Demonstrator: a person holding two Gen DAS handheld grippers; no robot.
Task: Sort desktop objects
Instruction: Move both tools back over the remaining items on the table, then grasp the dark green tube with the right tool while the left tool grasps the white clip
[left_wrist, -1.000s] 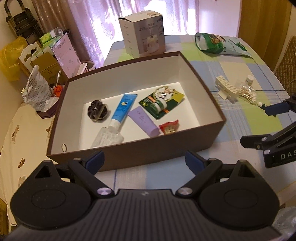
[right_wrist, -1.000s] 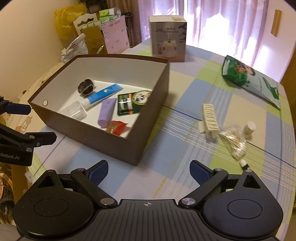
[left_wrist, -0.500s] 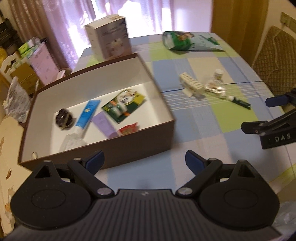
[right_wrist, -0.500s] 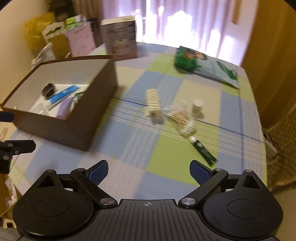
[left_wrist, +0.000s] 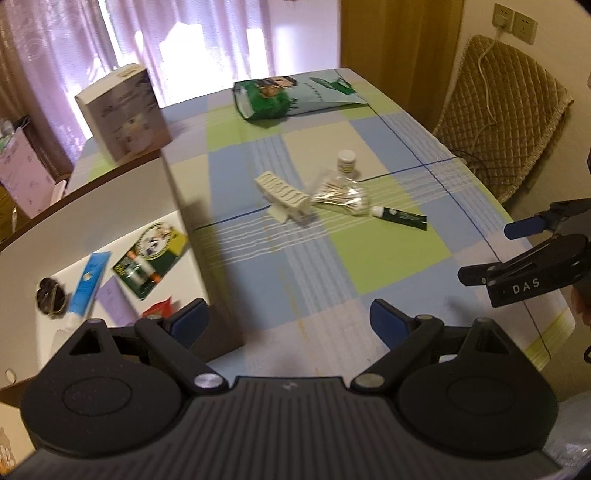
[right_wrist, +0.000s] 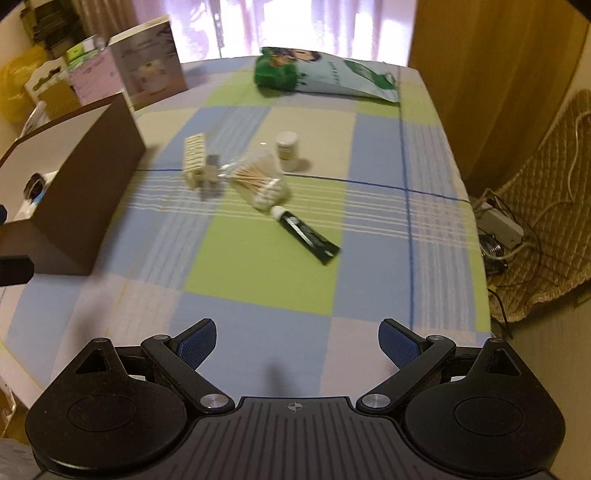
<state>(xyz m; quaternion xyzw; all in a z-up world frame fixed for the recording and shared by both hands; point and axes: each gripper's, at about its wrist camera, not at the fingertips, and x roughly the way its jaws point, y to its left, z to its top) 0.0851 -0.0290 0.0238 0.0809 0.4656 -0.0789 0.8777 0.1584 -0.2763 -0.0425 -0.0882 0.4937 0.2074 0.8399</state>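
checked cloth in blue, green and cream covers the tabletop (right_wrist: 258, 266); a brown box (left_wrist: 221, 280) with a white inside stands at its left edge, holding a blue tube (left_wrist: 88, 280), a lilac tube (left_wrist: 114, 302), a green card pack (left_wrist: 151, 258), a dark hair tie (left_wrist: 50, 301) and a red packet (left_wrist: 160, 308); out on the cloth near the middle lie a cream hair clip (right_wrist: 195, 160), a bag of cotton swabs (right_wrist: 258, 177) just beside it, a small white bottle (right_wrist: 287, 149) standing upright behind the swabs, and a dark green tube (right_wrist: 306, 236) whose cap end touches the bag; a green snack bag (right_wrist: 325, 75) lies at the far edge and a white carton (left_wrist: 123, 112) at the far left corner; the left hand-held gripper (left_wrist: 288, 321) has its jaws spread wide with nothing between them, over the box's near right corner; the right hand-held gripper (right_wrist: 297, 343) is likewise spread and empty, above bare cloth at the near edge.
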